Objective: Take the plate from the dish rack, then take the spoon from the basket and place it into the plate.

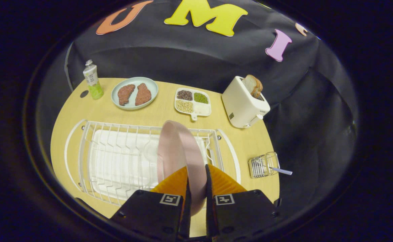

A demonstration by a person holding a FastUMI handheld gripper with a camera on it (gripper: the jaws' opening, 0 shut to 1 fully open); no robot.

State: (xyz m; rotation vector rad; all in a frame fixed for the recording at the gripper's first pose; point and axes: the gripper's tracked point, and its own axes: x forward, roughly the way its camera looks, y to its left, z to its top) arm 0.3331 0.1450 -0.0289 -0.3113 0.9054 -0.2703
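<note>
Gripper view puts my tongs (196, 188) over the near edge of a pale wooden table (243, 141), whose rounded rim curves away on both sides into the dark cloth of the booth. There is bare wood to the right of the dish rack (116, 158), between it and the small wire basket (263, 164), and a strip of open tabletop beyond the rack before the far row of things. That row runs from a small bottle (92, 82) near the far left corner, past a light blue plate with two pieces of meat (134, 93) and a divided tray of beans and grains (193, 102), to a white toaster (245, 102) with bread slices standing in its slot. The basket sits near the table's right edge, and the spoon (280, 170) lies in it with its handle poking out toward that edge. The pink plate (181, 158) stands on its edge, upright, at the right end of the rack, with its near rim running down between my two fingers. My fingers are clenched on that rim, one pressing on each face, so I am grasping the plate. The spoon is well off to the right of my fingers.
</note>
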